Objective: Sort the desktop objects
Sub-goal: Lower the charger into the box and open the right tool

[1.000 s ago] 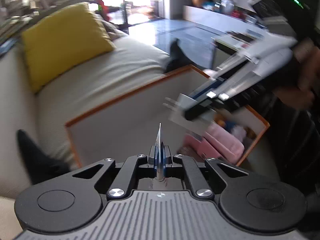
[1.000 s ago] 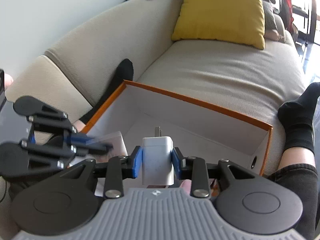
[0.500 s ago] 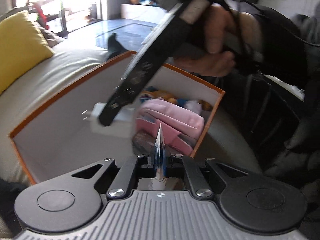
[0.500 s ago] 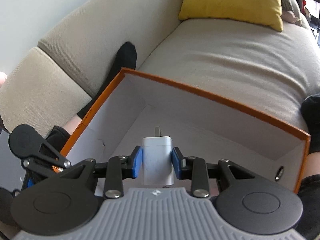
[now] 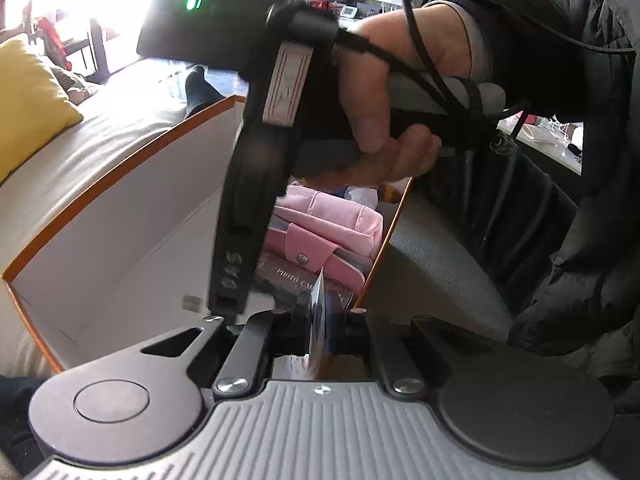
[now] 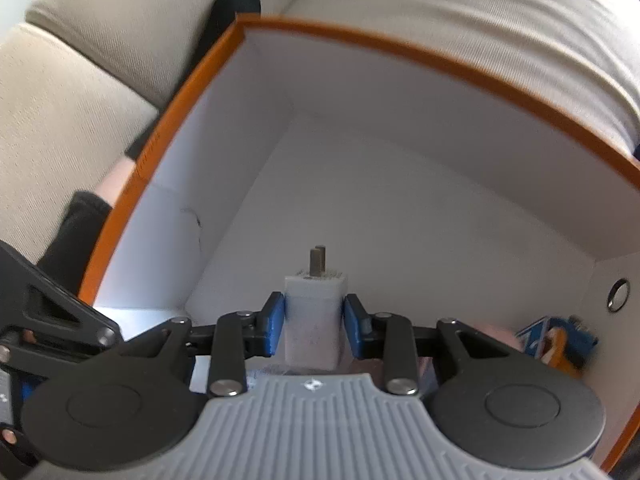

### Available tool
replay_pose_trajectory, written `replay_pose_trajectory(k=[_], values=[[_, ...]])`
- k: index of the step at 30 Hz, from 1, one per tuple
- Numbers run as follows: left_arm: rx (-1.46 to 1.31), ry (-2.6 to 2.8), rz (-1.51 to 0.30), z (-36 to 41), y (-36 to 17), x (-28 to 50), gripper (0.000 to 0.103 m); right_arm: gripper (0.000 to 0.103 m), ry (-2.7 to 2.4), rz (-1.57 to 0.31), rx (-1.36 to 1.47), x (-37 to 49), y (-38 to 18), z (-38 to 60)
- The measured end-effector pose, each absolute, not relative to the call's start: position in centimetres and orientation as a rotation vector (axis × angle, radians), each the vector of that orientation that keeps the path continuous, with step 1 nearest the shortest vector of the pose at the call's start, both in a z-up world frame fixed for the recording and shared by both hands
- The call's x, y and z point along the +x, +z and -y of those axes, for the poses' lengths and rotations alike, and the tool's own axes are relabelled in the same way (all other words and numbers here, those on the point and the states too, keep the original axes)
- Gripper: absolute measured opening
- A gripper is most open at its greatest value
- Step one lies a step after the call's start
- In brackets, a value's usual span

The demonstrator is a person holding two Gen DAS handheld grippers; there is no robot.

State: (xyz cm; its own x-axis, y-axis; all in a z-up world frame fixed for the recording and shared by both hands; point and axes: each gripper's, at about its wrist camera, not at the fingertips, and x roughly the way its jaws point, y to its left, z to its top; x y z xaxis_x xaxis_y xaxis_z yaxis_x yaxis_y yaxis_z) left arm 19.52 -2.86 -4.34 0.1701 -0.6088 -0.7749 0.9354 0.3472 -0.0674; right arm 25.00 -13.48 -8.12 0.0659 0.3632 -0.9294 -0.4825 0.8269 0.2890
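An orange-rimmed white box [image 6: 400, 52] sits on a beige sofa; it also shows in the left wrist view [image 5: 120, 184]. My right gripper [image 6: 314, 318] is shut on a white plug charger [image 6: 314, 320], prongs forward, held low inside the box over its bare white floor. In the left wrist view the right gripper's black body [image 5: 248, 208] reaches down into the box. My left gripper [image 5: 318, 312] is shut on a thin card [image 5: 318, 300], seen edge-on, at the box's near edge.
A pink pouch [image 5: 332, 220], a dark booklet [image 5: 288, 280] and small toys lie in the box's right end. A blue and orange item [image 6: 560, 340] lies at the box's right. A yellow cushion [image 5: 28, 100] rests on the sofa. Legs in black socks [image 6: 236, 4] flank the box.
My right gripper has moved down into the box with the charger. My left gripper has swung right, with the card, towards the pink pouch end.
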Motion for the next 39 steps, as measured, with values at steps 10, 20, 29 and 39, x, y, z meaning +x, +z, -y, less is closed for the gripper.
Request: replay_pose_trajectory(k=[10, 20, 29, 39], values=[[0.447, -1.091, -0.815, 2.6, -4.6, 19.2, 0.006, 0.034, 0.639, -1.43, -0.207, 25.5, -8.1, 12.0], [0.393, -1.09, -0.791, 2.6, -5.3, 18.9, 0.004, 0.034, 0.588, -1.606, -0.25, 28.5, -9.8, 11.7], [0.398, -1.15, -0.76, 2.4, -5.3, 19.1, 0.004, 0.042, 0.619, -1.555, -0.394, 27.8, -8.4, 11.2], [0.38, -1.135, -0.764, 2.2, -4.9, 18.9, 0.007, 0.041, 0.717, -1.424, -0.541, 26.7, -6.7, 9.9]])
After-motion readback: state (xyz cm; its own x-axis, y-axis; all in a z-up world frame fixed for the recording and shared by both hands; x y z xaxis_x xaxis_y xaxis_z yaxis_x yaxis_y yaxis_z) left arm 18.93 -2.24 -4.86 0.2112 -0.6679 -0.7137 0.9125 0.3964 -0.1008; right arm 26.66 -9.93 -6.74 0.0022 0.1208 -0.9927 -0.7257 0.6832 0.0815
